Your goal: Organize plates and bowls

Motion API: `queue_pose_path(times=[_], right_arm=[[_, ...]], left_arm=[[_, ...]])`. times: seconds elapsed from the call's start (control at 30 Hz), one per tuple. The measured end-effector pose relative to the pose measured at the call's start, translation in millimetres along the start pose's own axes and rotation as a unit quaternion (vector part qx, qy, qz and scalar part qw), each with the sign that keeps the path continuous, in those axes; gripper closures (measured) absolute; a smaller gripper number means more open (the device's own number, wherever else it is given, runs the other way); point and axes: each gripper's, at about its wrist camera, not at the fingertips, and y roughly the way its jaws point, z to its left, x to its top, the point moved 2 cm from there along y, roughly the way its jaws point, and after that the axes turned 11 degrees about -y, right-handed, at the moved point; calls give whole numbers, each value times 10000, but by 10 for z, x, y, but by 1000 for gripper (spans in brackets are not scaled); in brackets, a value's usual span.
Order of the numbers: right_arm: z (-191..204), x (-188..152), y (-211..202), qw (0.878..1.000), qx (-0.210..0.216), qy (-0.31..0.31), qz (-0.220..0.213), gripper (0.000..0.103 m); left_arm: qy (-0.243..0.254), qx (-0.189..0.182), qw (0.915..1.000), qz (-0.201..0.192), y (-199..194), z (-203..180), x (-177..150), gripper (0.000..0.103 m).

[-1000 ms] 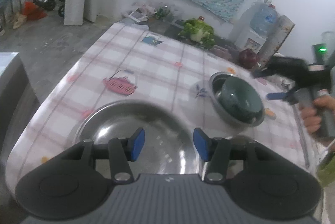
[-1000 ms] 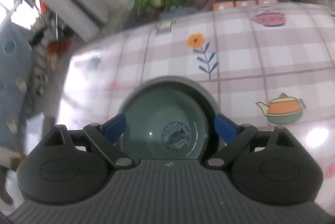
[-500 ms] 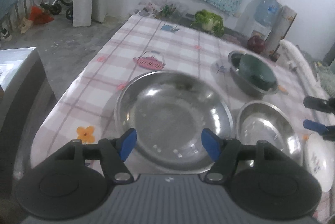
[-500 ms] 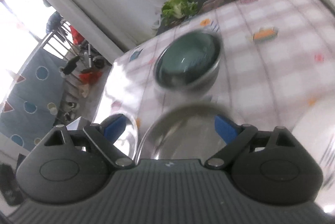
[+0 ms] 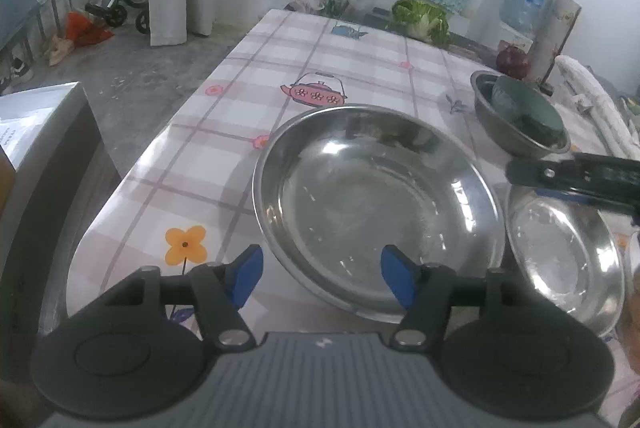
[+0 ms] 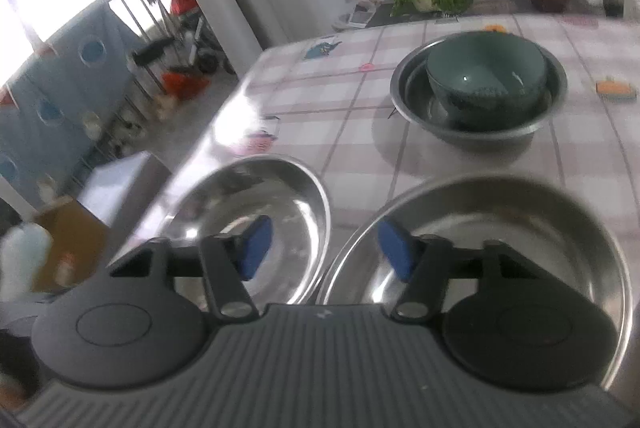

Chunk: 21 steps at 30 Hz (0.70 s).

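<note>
Side by side at the table's [image 5: 340, 56] near end: large steel plate [image 5: 376, 212], smaller steel plate [image 5: 560, 252], rims nearly touching. Green bowl [image 6: 486, 76] already nested in steel bowl [image 6: 480, 134] farther back. Left gripper [image 5: 322, 276] half open, just narrowing, straddling the large plate's near rim, not yet pinching. Right gripper [image 6: 324, 248] likewise half open, just closing astride the smaller plate's left rim, probably for stacking. Bare cloth beyond; table edge close on the left.

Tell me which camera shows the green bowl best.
The right wrist view. There the green bowl sits whole and fairly central inside the steel bowl, its inside visible. In the left wrist view the green bowl is small, near the right edge, seen only obliquely.
</note>
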Motion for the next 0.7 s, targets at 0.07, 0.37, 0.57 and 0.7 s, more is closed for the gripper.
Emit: queue_pose_path(times=[0.07, 0.37, 0.57, 0.7], right_arm=[[32, 28, 101, 9999, -43, -115, 54, 58], [116, 134, 546, 9985, -72, -476, 260, 87], [179, 98, 525, 9989, -97, -417, 180, 88], [223, 0, 432, 9989, -15, -365, 301, 88]], left_arm=[[13, 42, 10000, 32, 40, 12, 1, 49], [-18, 131, 9998, 169, 147, 103, 22, 77], [-168, 98, 9994, 285, 114, 198, 26, 79], [-222, 29, 9992, 332, 11, 296, -30, 79]])
